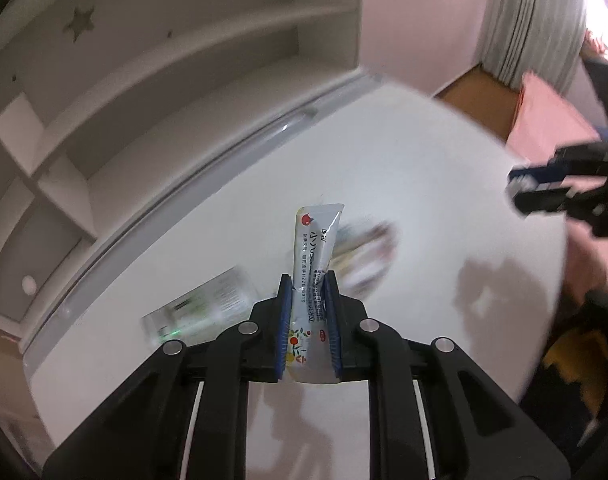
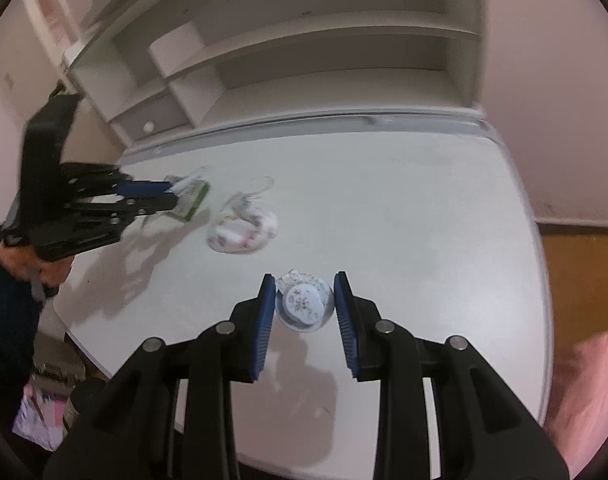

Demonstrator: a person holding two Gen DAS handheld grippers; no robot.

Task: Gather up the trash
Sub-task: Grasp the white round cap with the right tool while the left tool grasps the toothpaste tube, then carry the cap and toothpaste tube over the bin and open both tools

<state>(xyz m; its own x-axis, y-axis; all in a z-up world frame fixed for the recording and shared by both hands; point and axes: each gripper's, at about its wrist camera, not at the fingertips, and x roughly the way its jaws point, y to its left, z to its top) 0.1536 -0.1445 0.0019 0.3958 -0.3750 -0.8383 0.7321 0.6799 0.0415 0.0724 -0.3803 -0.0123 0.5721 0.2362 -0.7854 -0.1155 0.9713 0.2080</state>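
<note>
In the left wrist view a white shelf unit (image 1: 152, 80) stands behind the white bench (image 1: 403, 168). A blurred clear packet with green print (image 1: 202, 306) lies on the bench at the left. The left gripper (image 1: 308, 280) has its blue-padded fingers (image 1: 284, 320) nearly closed, clamping a long white sachet (image 1: 313, 252) printed with Chinese characters and fruit; the sachet stands up past the fingertips. Just behind it lies a blurred crumpled wrapper (image 1: 363, 256).

In the right wrist view the left gripper (image 2: 172, 196) reaches in from the left over the green-printed packet (image 2: 192, 200). A clear bag of wrappers (image 2: 244, 228) lies beside it. The right gripper (image 2: 304, 280) has its fingers (image 2: 264, 328) partly open, set either side of a small clear plastic cup (image 2: 304, 304); whether the pads press on it I cannot tell.
</note>
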